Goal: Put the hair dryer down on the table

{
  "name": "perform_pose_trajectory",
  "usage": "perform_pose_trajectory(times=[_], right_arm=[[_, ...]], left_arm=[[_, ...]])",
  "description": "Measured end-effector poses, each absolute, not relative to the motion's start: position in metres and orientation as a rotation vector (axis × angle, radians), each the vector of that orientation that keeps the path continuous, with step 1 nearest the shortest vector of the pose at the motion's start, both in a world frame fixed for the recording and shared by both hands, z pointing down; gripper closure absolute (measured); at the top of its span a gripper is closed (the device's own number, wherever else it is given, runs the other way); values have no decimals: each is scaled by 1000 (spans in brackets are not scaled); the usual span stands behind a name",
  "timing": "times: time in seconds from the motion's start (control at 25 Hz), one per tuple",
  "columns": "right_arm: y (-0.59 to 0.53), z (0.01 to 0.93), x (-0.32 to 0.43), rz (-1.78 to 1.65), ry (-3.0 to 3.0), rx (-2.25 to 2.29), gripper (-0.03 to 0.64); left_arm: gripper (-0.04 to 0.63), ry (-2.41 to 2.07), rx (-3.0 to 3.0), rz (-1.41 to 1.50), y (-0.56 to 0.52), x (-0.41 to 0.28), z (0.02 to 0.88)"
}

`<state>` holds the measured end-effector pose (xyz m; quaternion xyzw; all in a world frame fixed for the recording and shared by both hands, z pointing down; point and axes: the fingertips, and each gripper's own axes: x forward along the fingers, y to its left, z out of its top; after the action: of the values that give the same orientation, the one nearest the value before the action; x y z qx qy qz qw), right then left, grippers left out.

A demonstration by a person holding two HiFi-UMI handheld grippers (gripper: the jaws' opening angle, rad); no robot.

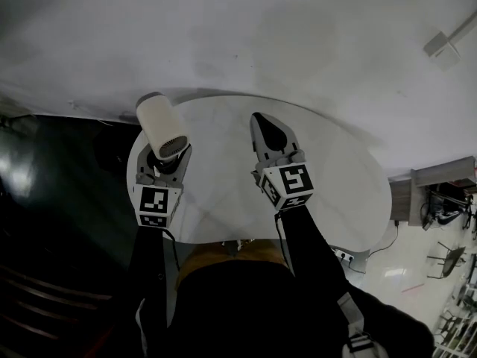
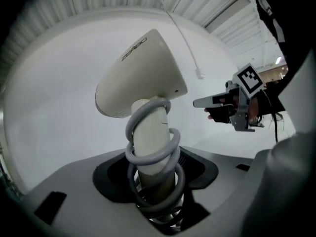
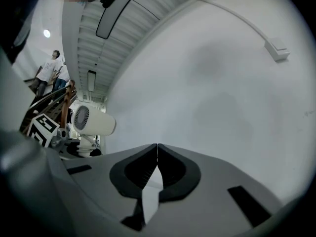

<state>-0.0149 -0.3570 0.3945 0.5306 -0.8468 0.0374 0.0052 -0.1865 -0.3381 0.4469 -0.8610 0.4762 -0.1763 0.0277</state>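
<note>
dark sleeves point(image 1: 298, 252) fill the bottom of the head view, one running up to each marker cube: the left cube point(image 1: 154, 203) toward 8 o'clock of the picture, the right cube point(image 1: 289, 185) close to its middle.

just past the left cube, the left tool point(image 1: 164, 162) is clamped on the handle point(image 2: 150, 132) of the hair dryer point(image 1: 160, 125). in the left gripper view its jaws stand partly apart with the handle upright between them. a grey cord point(image 2: 153, 154) is coiled round the handle in several loops and runs down into the jaws. the dryer's cream barrel sits on top of the handle. in the head view it slants toward 11 o'clock and its grille end faces back toward the tool. the dryer is carried in the tool, not lying on the surface, and it hangs over the surface's rim at about 9 o'clock.

the right tool point(image 1: 263, 124) lies toward 12 o'clock from its cube. its jaws are together, tips meeting, with nothing between them. from the right gripper view the dryer point(image 3: 91, 120) shows well apart at 9 o'clock.

beneath both tools lies the round white surface point(image 1: 343, 177), bare where it shows. a dark floor point(image 1: 52, 200) lies at 9 o'clock. a plain white wall point(image 1: 261, 36) rises beyond, with a small box point(image 1: 440, 45) on it at 2 o'clock.
</note>
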Motion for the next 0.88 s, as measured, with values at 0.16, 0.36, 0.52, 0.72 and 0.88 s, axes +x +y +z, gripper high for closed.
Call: perform_pose_trajectory(times=[0.16, 0.36, 0.52, 0.72, 0.88], right_arm=[[-365, 403, -25, 128, -2597, 1678, 591], [-370, 415, -33, 133, -2535, 1699, 591], [-373, 419, -27, 128, -2491, 1737, 591], [-375, 424, -21, 138, -2442, 1795, 591], [-375, 425, -21, 153, -2426, 1813, 591]], left_arm=[[339, 1363, -2645, -737, -359, -196, 477], [339, 1289, -2662, -990, -381, -213, 532], [339, 1199, -2632, -1163, -394, -214, 569], [339, 1048, -2611, -1328, -402, -204, 605], [339, 946, -2573, -1455, -407, -198, 633]])
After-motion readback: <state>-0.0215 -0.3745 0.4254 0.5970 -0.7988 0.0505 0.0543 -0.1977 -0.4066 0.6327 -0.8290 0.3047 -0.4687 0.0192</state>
